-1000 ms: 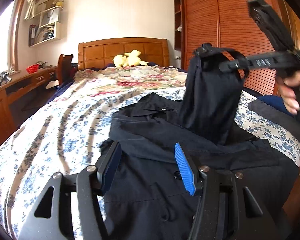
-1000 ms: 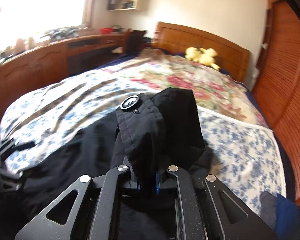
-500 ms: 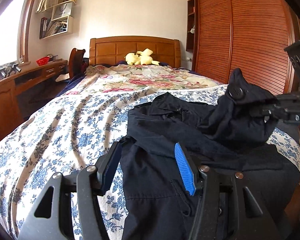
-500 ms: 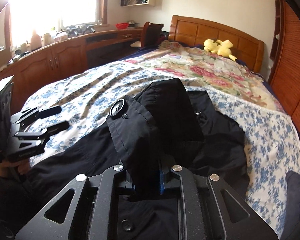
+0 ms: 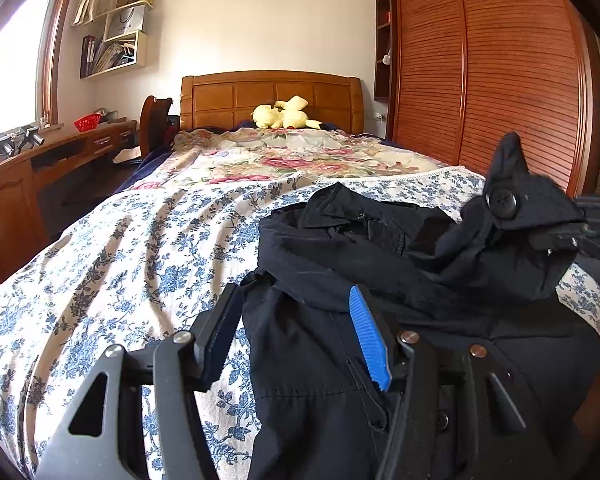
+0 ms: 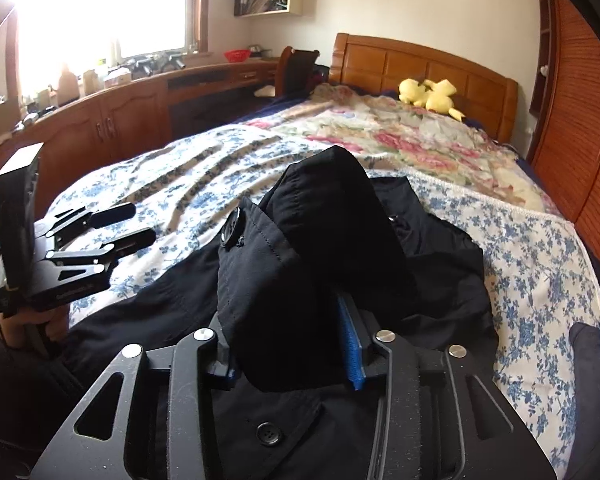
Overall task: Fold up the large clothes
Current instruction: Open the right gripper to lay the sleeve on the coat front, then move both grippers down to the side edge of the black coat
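Sleeve cuff (image 6: 260,280) of the black buttoned coat (image 5: 320,392) on the floral bedspread (image 5: 140,248) stands between the right gripper's (image 6: 288,344) just-opening jaws; the left gripper (image 5: 296,332) hovers half-open, empty.

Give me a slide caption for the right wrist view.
Right gripper, fingers just opening, releases the black coat's cuff onto the coat on the floral bedspread.

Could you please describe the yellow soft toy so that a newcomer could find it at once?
Look to the wooden headboard at the far end of the bed. The soft toy lies against it on the flowered quilt, the only bright yellow thing there.
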